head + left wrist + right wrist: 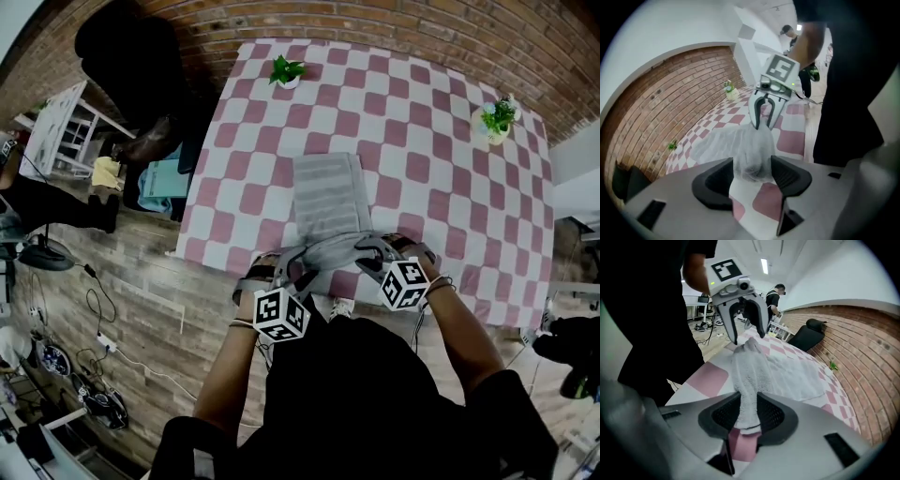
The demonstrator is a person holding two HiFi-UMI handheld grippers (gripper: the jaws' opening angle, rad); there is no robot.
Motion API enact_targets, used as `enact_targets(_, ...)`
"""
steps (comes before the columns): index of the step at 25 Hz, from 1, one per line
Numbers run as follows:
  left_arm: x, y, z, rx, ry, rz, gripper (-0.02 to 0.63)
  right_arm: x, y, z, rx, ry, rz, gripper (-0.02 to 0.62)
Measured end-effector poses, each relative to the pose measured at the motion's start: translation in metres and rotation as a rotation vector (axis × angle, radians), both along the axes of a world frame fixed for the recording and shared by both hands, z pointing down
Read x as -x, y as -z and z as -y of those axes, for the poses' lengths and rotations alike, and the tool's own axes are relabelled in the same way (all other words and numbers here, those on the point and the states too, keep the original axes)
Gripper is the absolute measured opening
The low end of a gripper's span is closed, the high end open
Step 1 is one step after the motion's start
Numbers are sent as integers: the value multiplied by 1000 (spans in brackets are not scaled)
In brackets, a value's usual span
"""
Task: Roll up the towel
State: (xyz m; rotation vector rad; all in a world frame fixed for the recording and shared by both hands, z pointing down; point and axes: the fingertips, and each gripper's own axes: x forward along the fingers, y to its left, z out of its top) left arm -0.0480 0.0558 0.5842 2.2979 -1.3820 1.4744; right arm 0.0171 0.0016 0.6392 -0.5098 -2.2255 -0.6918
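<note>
Left claw (752,174): closed on the towel's bunched near edge.
Right claw (749,414): pinching the same edge.
Towel (326,195): grey, near end lifted, rest flat mid-bench.
Bench (441,159): pink-and-white checks.
Potted plants (286,70): far corners, clear of the towel.

Pale grey terry towel (327,197) lies lengthwise on the pink-checked surface (441,159), far part flat, near end bunched and lifted.
</note>
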Motion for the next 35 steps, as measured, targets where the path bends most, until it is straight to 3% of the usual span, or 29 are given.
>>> enact_targets(5,-26,-12,-8,-47,-175,151,237,6,4,5,151,-63,-36,98)
enact_targets(9,-31,-33,-5,-9,-239,244,221,9,9,8,301,-132,-93,88)
enact_targets(12,-17,-45,5,67,-201,226,230,9,11,7,333,-106,-117,87)
enact_targets(18,-6,-44,13,151,-204,192,104,2,10,0,425,-99,-171,69)
enact_targets(23,-23,-43,-9,252,-175,26,80,-15,13,-19,401,-15,-213,64)
enact_targets(26,-36,-38,-26,359,-161,-132,80,-29,15,-41,478,46,-231,63)
enact_targets(28,-38,-38,-30,405,-151,-198,80,-31,17,-47,523,41,-222,66)
enact_targets(31,-32,-39,-24,453,-91,-321,80,-22,30,-36,463,-25,-90,111)
enact_targets(35,-20,-38,-10,523,58,-560,83,-17,68,-33,221,-52,150,140)
